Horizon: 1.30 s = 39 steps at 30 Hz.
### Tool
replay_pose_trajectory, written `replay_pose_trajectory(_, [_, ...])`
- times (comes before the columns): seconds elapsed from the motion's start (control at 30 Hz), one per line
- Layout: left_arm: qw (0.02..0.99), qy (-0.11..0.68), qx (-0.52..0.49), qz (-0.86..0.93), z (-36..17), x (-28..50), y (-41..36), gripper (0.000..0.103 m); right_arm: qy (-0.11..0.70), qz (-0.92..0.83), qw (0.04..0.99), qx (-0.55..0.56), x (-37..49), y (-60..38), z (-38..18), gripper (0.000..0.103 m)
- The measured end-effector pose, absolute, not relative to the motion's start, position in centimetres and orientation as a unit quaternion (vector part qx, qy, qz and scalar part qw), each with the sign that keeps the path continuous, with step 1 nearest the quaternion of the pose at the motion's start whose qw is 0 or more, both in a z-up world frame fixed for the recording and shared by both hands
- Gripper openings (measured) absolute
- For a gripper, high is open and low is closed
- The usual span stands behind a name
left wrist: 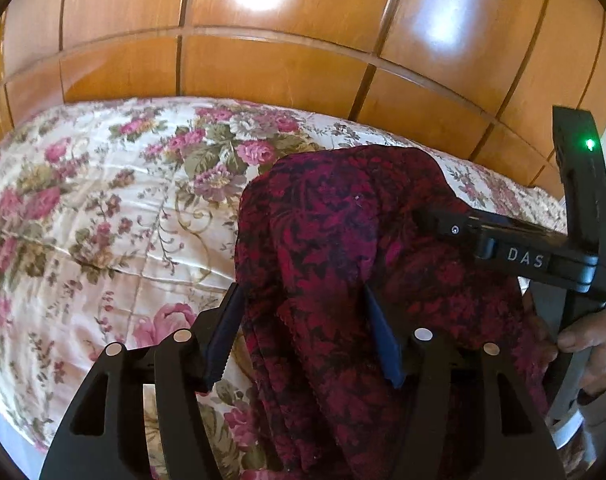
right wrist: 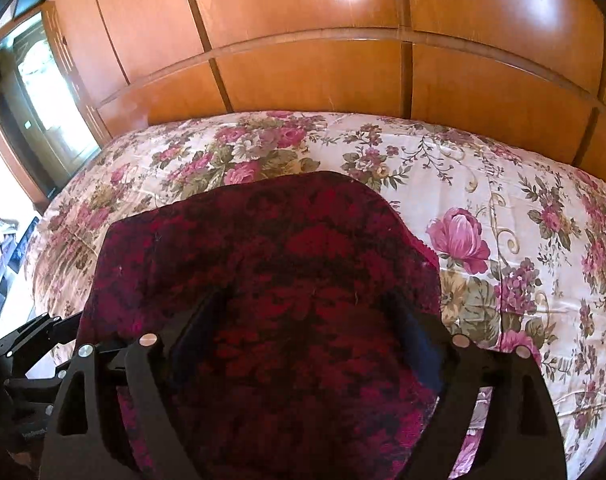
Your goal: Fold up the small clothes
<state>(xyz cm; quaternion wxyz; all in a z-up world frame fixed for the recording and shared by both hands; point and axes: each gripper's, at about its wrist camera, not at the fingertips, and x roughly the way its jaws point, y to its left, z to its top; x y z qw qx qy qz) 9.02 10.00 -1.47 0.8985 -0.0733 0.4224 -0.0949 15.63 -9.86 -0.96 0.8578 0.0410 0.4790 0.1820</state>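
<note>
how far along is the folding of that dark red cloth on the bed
Partly done, it seems. The dark red patterned cloth shows stacked edges near the left gripper, suggesting at least one fold. In hand: both grippers are open, fingers straddling the cloth; the right gripper has it between its fingers. Left: any further folds and smoothing it flat on the floral quilted bedspread.
</note>
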Motion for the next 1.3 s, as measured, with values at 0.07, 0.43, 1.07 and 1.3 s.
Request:
replay_pose_trajectory(0.07, [0.902,0.418,-0.058,-0.088,-1.0,8.7,9.6,0.059,0.472,0.184,0.861,0.042,15.4,-9.8,-0.5,0.097])
replay_pose_trajectory(0.43, [0.912,0.406,-0.016,-0.052,-0.2,7.8,8.9,0.075,0.447,0.189,0.872,0.059,13.5,-11.2,1.2,0.101])
replay_pose_trajectory(1.07, [0.911,0.409,-0.021,-0.039,-0.6,7.6,8.9,0.083,0.496,0.253,0.771,0.309,10.3,-20.3,-3.7,0.101])
replay_pose_trajectory(1.3, [0.902,0.420,-0.074,-0.074,-1.9,8.6,10.9,0.093,0.504,0.305,0.726,0.354,11.6,-20.0,-6.4,0.101])
